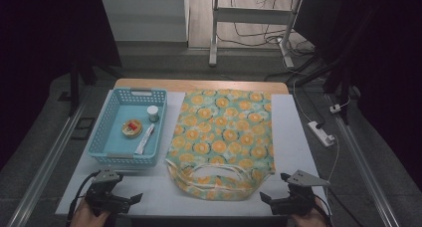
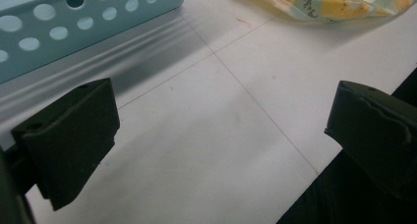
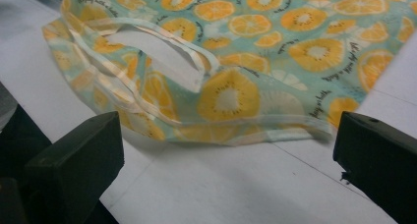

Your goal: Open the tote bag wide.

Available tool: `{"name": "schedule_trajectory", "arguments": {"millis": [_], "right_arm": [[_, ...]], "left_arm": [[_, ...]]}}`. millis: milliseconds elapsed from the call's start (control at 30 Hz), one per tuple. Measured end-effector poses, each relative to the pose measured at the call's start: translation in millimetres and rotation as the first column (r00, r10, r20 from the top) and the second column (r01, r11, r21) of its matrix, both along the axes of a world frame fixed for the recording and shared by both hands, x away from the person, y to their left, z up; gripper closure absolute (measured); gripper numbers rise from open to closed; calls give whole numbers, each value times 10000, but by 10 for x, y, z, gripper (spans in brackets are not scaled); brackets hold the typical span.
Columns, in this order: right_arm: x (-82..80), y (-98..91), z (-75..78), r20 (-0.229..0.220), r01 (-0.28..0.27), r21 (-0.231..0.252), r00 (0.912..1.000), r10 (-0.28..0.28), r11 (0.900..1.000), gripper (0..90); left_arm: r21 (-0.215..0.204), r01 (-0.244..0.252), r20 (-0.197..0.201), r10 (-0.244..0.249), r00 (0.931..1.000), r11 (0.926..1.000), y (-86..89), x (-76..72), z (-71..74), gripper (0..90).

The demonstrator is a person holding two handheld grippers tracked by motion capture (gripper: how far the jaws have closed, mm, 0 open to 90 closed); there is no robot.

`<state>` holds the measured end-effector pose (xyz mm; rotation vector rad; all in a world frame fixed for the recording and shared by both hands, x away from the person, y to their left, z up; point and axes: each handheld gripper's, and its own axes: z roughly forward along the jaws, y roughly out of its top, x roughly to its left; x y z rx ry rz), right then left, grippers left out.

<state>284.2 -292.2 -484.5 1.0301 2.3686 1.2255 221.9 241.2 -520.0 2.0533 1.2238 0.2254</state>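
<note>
Both grippers, left gripper [image 1: 130, 199] and right gripper [image 1: 268, 197], released, flank the bag [image 1: 224, 137] mouth: pinch one handle cleanly, avoiding lower fabric.

Power strip [image 1: 321, 133] beside the table [image 1: 293, 137]

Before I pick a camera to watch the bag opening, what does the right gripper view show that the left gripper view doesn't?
Right gripper view: the bag's handle loops and its orange-slice print with small lettering, close up. Left gripper view: the blue basket's perforated wall, with just an edge of the bag. Both: the white table and open black jaws.
</note>
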Motion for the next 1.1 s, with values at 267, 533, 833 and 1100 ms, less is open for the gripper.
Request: {"name": "schedule_trajectory", "arguments": {"millis": [267, 533, 833, 1100], "right_arm": [[21, 114, 38, 123, -410, 59, 9991, 410, 9991, 0], [64, 233, 72, -50, -699, 6, 9975, 699, 9976, 0], [158, 435, 80, -241, -1097, -601, 9938, 1084, 9921, 0], [213, 618, 44, -690, -1597, -831, 9856, 1542, 9837, 0]], "left_arm": [[182, -365, 205, 362, 9991, 9992, -8, -16, 13, 0], [450, -457, 370, 440, 9983, 9979, -23, -17, 15, 0], [465, -385, 314, 371, 9988, 9982, -23, -10, 11, 0], [470, -555, 259, 544, 9982, 9973, -3, -11, 9, 0]]}}
